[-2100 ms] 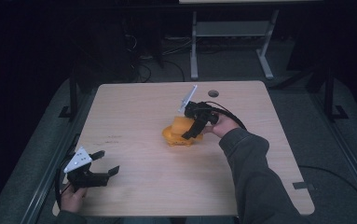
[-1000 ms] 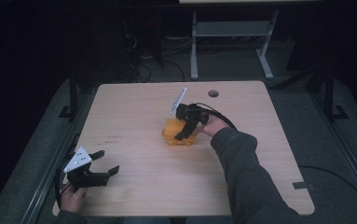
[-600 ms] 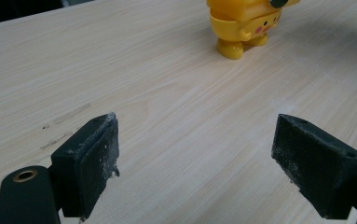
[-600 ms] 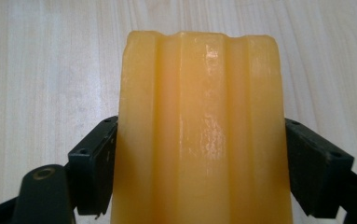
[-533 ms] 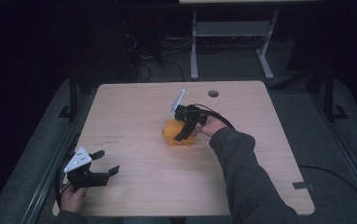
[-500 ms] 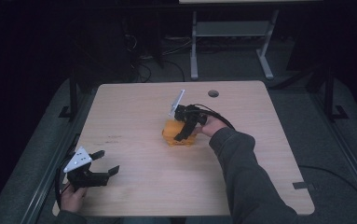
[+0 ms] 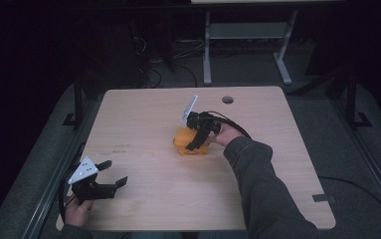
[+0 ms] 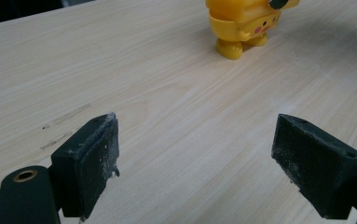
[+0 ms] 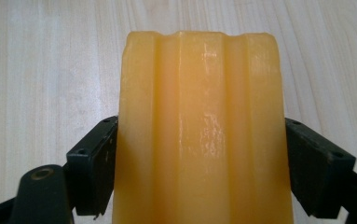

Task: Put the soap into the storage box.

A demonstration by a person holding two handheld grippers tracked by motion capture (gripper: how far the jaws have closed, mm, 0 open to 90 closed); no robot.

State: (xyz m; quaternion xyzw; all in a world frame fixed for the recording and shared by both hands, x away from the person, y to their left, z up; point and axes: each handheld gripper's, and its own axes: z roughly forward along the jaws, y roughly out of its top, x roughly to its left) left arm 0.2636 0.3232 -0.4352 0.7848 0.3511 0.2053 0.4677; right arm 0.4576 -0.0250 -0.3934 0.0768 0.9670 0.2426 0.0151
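One yellow toy figure stands near the middle of the wooden table, and no brand, label or readable writing shows on it or anywhere else. In the left gripper view the toy is upright on two stubby feet, its long axis vertical, with pink cheek spots on the side turned toward the right of that view; its upper part is cut off by the frame edge. The right gripper, one of two, comes down on the toy from the far right side, and in the right gripper view its black jaws press against both flanks of the ridged yellow body, clamped on it. The left gripper lies low at the near left corner of the table, well apart from the toy, held by a hand; its two jaws stand wide apart with only bare tabletop between them.
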